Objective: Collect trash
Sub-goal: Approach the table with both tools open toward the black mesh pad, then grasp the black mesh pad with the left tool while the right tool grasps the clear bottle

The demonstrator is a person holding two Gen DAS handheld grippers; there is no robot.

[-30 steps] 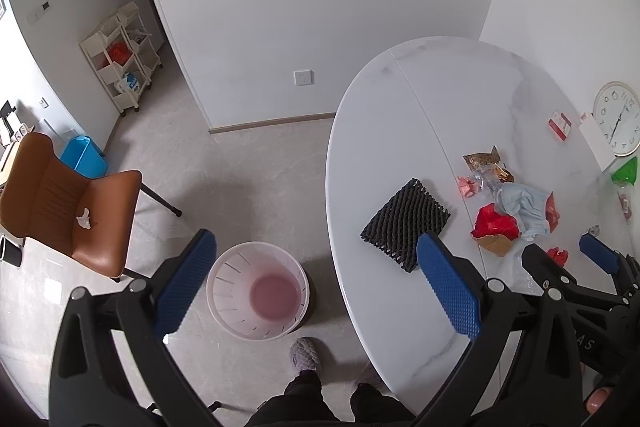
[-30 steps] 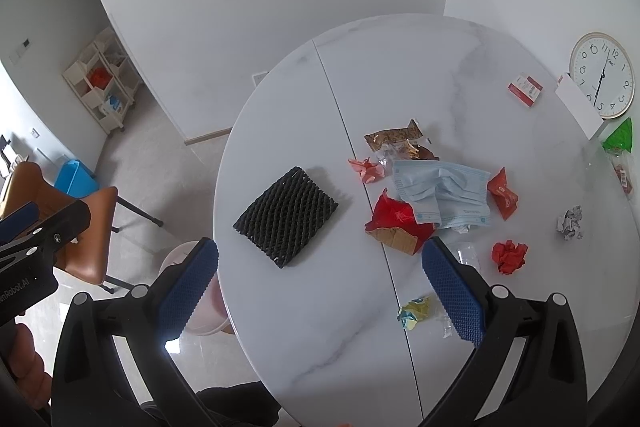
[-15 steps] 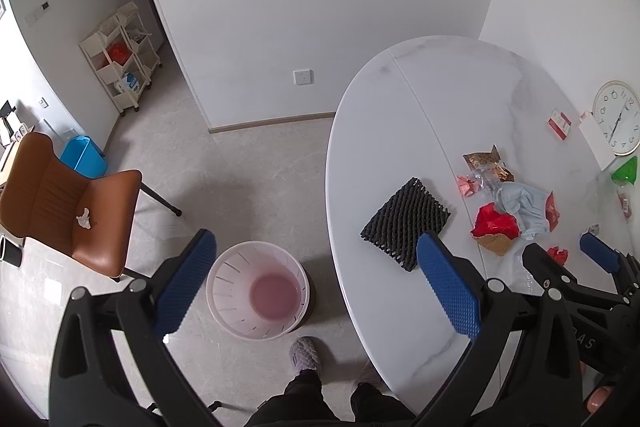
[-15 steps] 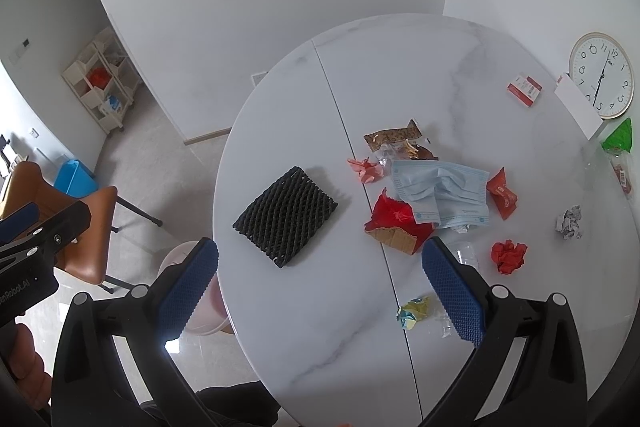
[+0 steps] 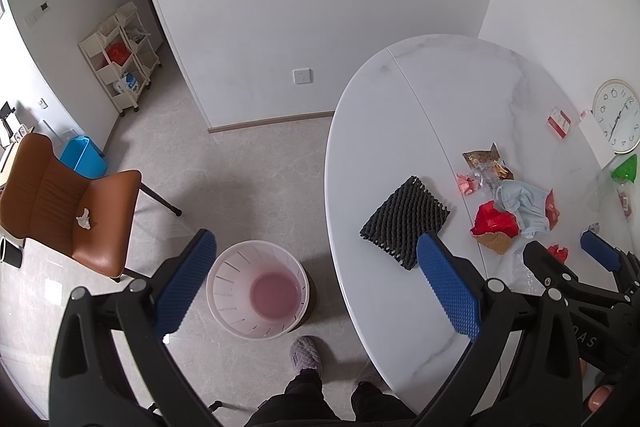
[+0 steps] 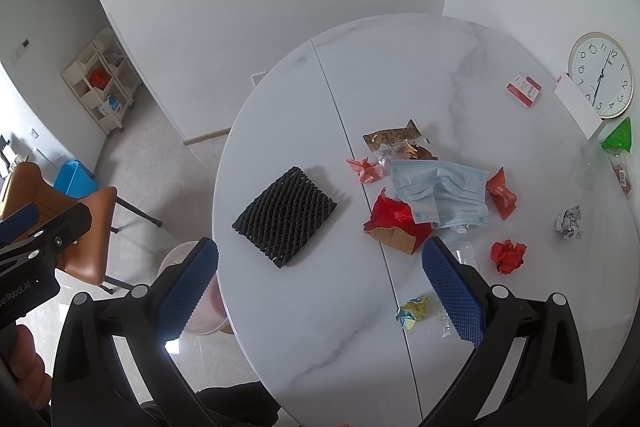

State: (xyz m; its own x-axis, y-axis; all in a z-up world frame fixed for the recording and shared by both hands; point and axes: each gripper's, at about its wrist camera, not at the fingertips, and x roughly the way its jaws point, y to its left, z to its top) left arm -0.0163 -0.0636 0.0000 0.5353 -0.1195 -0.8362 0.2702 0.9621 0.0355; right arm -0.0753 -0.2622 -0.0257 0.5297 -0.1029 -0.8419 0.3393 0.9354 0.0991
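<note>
We can read only a little writing. The left gripper [image 6: 24, 239], seen at the edge of the right camera's view, has white letters on its side that look like "enRobot.AI". The big round clock [image 6: 601, 75] has numbers from 1 to 12. The small red and white box [image 6: 524, 89] has print on it, but it is too tiny for us to read. So is the print on the blue face mask [image 6: 440, 193].

We hold the left gripper [image 5: 316, 281] high over the floor, above the white bin [image 5: 258, 289], with its blue pads wide apart and nothing between them. We hold the right gripper [image 6: 320, 285] over the near side of the table [image 6: 320, 327], its jaws wide apart and empty too.

The trash lies in the middle of the white marble table. The face mask rests partly on a torn red wrapper [image 6: 394, 217]. Near them are a brown snack bag [image 6: 394, 139], a pink scrap [image 6: 364, 169], a red paper ball [image 6: 508, 255], a gray foil ball [image 6: 570, 223] and a yellow wrapper [image 6: 412, 309]. A black foam net [image 6: 286, 215] lies apart, to the left.

The floor [image 5: 240, 179] is pale gray tile and the walls are white. A brown chair [image 5: 68, 203] stands near the bin, with a white crumpled tissue [image 5: 84, 219] on its seat. A white shelf cart [image 5: 120, 55] stands by the wall, and a blue box [image 5: 82, 159] sits behind the chair.
</note>
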